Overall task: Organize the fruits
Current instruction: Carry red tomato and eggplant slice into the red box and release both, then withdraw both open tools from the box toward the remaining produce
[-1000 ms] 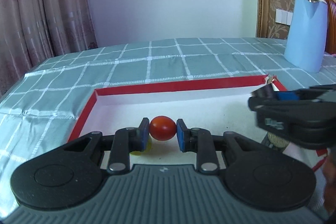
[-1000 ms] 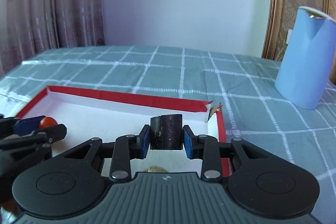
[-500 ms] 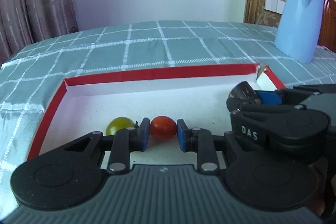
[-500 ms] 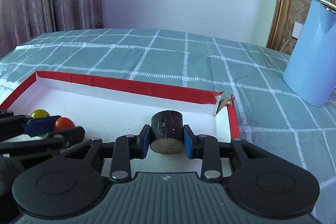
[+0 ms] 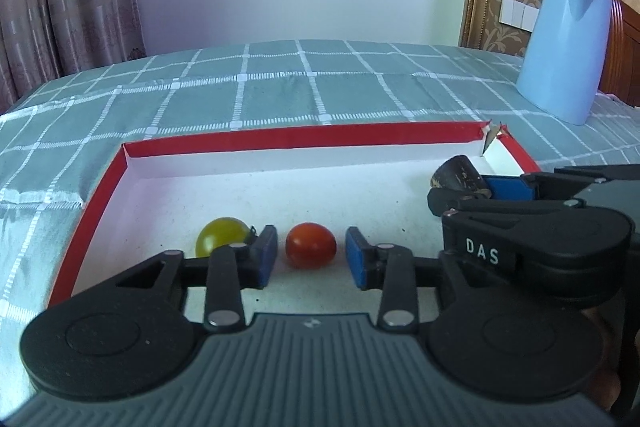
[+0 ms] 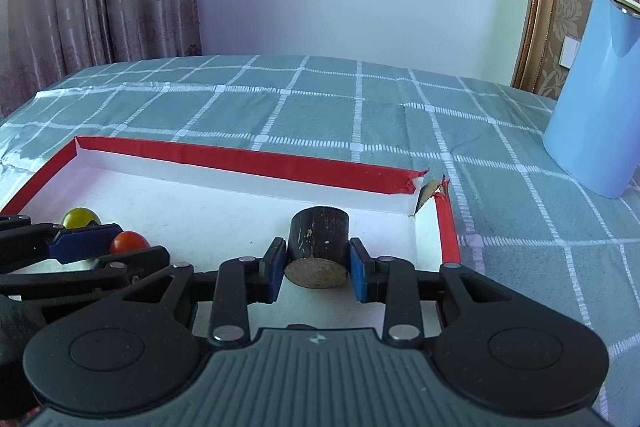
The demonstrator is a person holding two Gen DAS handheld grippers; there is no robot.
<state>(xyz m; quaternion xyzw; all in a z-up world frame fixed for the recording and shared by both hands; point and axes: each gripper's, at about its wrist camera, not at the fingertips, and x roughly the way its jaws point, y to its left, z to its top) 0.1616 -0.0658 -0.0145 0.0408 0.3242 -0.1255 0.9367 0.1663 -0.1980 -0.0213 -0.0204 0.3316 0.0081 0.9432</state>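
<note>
A red cherry tomato (image 5: 311, 245) rests on the white floor of a shallow red-rimmed box (image 5: 280, 141). My left gripper (image 5: 312, 258) straddles it with its jaws opening; a gap shows on both sides of the tomato. A yellow-green tomato (image 5: 221, 235) lies just left of the left finger. My right gripper (image 6: 317, 269) is shut on a dark cylindrical piece with a pale cut end (image 6: 318, 243), low over the box near its torn right corner. In the right wrist view, both tomatoes, red (image 6: 129, 242) and yellow-green (image 6: 80, 218), show at the left.
A tall light-blue jug (image 5: 564, 45) stands on the green checked tablecloth (image 5: 280, 87) beyond the box's right corner. The box's far right corner (image 6: 430, 189) is torn. Curtains hang behind the table at the left.
My left gripper lowered the red tomato to the box floor beside the yellow-green one and its jaws have parted from it. The right gripper lowered its dark piece a little, still shut.
</note>
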